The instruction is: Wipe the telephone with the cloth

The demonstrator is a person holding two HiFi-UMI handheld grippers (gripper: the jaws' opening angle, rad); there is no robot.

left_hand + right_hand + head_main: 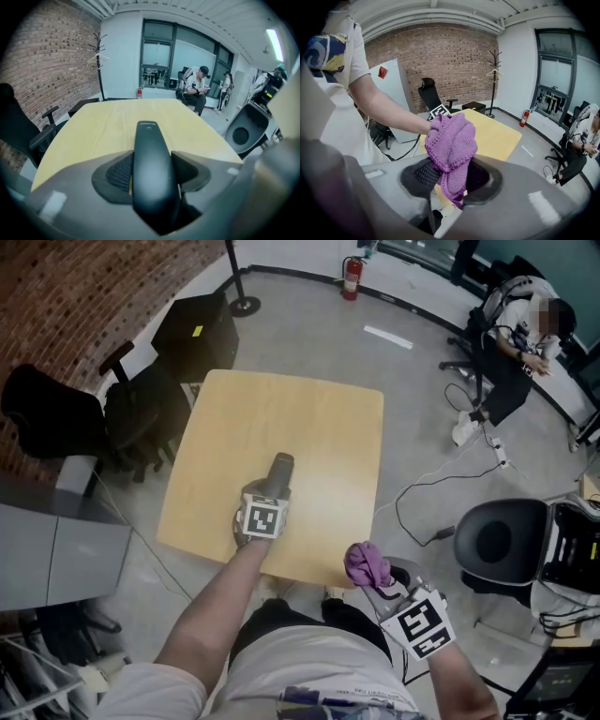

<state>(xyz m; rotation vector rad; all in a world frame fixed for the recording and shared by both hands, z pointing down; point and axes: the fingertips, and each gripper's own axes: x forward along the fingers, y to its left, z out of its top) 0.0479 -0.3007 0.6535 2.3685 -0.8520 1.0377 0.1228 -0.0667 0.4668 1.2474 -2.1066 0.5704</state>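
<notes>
A dark, slim telephone handset (280,470) lies lengthwise between the jaws of my left gripper (272,495) over the near middle of the light wooden table (291,409). In the left gripper view both pads sit against the sides of the handset (151,154), which points out over the table top (103,122). My right gripper (380,585) hovers off the table's near right corner, shut on a bunched purple knitted cloth (367,563). In the right gripper view the cloth (451,143) bulges up out of the jaws, apart from the handset.
Black office chairs (56,418) stand left of the table and another black chair (502,540) to its right. A cable (422,493) trails over the floor. A person (520,324) sits at a far desk, and a fire extinguisher (351,277) stands by the wall.
</notes>
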